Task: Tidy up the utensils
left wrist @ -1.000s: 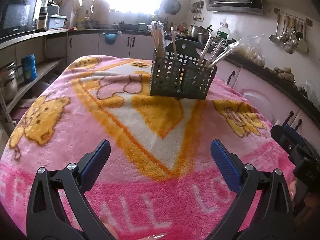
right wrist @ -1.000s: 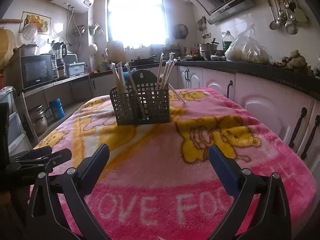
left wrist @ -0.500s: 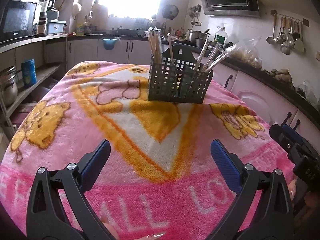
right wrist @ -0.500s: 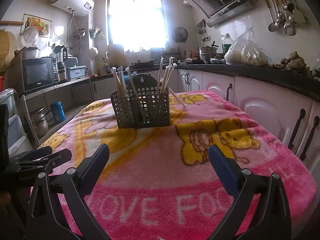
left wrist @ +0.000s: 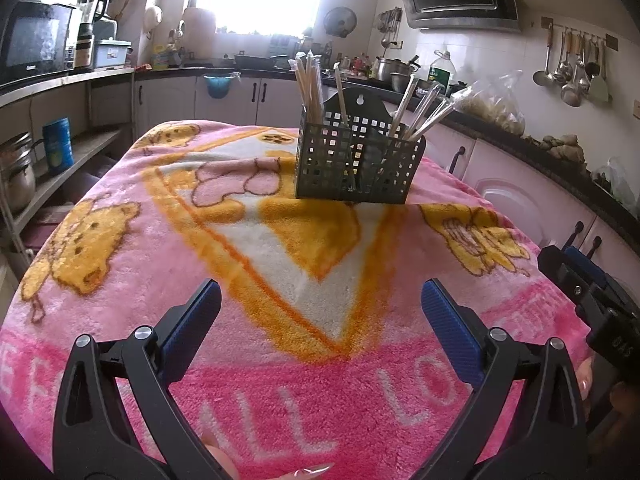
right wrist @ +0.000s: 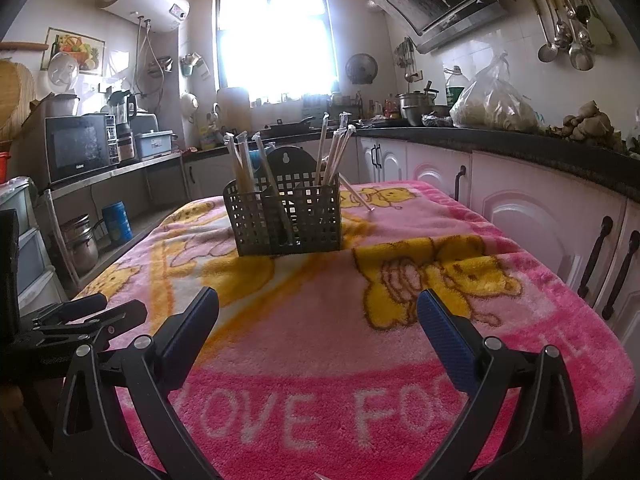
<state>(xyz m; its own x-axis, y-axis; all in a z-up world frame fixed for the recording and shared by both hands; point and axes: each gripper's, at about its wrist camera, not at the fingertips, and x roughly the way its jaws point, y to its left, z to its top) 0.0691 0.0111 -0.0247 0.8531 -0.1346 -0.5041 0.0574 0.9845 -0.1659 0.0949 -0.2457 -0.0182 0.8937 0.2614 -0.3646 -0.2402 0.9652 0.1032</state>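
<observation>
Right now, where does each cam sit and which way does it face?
Left wrist: behind the open left gripper, facing the utensil caddy across the pink blanket; right gripper at right edge.
Right wrist: behind the open right gripper, facing the same caddy; left gripper at left edge.
Shared: caddy, blanket, window.

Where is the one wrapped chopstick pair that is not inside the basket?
In the right wrist view, the loose wrapped pair lies on the pink blanket, just right of the grey utensil basket.
</observation>
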